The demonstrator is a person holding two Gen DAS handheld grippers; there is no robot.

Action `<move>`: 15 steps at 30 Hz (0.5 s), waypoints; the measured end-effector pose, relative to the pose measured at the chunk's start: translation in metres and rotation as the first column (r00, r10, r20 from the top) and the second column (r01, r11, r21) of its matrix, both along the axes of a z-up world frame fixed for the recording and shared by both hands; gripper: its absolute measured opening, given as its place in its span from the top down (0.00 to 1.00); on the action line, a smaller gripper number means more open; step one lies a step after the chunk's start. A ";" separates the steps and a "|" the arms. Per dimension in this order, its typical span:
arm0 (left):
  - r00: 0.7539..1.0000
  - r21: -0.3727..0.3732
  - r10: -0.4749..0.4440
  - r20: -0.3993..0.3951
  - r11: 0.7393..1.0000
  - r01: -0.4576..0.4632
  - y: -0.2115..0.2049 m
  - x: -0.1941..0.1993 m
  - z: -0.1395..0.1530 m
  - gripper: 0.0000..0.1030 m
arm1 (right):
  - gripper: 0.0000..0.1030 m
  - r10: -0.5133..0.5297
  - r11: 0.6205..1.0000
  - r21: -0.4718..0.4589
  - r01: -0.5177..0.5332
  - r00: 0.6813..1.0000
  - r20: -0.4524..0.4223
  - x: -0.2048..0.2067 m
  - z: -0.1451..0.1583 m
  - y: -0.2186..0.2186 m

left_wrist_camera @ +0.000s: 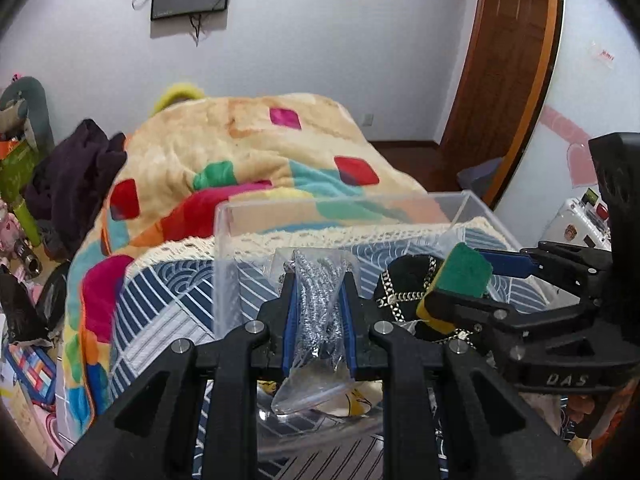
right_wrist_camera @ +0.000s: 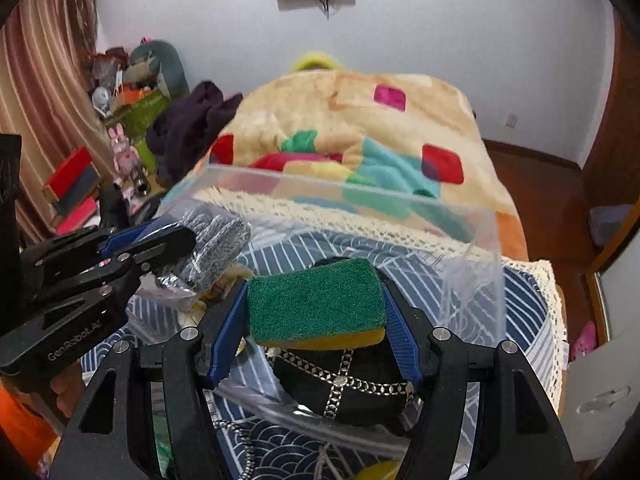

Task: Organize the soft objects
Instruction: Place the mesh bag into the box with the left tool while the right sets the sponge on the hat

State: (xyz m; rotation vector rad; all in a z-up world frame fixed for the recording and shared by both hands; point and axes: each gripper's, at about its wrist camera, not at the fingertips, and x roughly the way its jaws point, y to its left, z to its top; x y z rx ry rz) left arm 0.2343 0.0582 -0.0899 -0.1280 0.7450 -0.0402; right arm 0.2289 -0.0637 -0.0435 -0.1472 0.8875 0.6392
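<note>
My left gripper (left_wrist_camera: pixel 319 300) is shut on a bagged steel wool scourer (left_wrist_camera: pixel 320 300) and holds it over the clear plastic box (left_wrist_camera: pixel 224 240). It also shows in the right wrist view (right_wrist_camera: pixel 218 246). My right gripper (right_wrist_camera: pixel 316 312) is shut on a green and yellow sponge (right_wrist_camera: pixel 316 300), held above the box (right_wrist_camera: pixel 472 248). The sponge shows at the right of the left wrist view (left_wrist_camera: pixel 460 280). A black cloth item with silver chain trim (right_wrist_camera: pixel 340 380) lies in the box under the sponge.
The box stands on a blue patterned cloth (left_wrist_camera: pixel 160 300) with a lace edge on the bed. A colourful blanket (left_wrist_camera: pixel 240 152) is heaped behind it. A dark garment (left_wrist_camera: pixel 76 176) and clutter lie at the left. A wooden door (left_wrist_camera: pixel 508 60) is at the right.
</note>
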 end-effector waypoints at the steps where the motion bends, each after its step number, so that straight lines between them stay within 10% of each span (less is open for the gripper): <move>1: 1.000 -0.006 0.001 -0.006 1.000 -0.001 0.000 0.002 -0.002 0.81 | 0.40 0.005 1.000 -0.008 -0.005 1.000 -0.009 0.001 -0.002 0.001; 15: 1.000 -0.007 -0.008 -0.027 1.000 0.008 0.002 -0.004 -0.005 0.78 | 0.31 0.022 0.998 -0.062 -0.025 0.999 -0.046 -0.002 -0.009 -0.002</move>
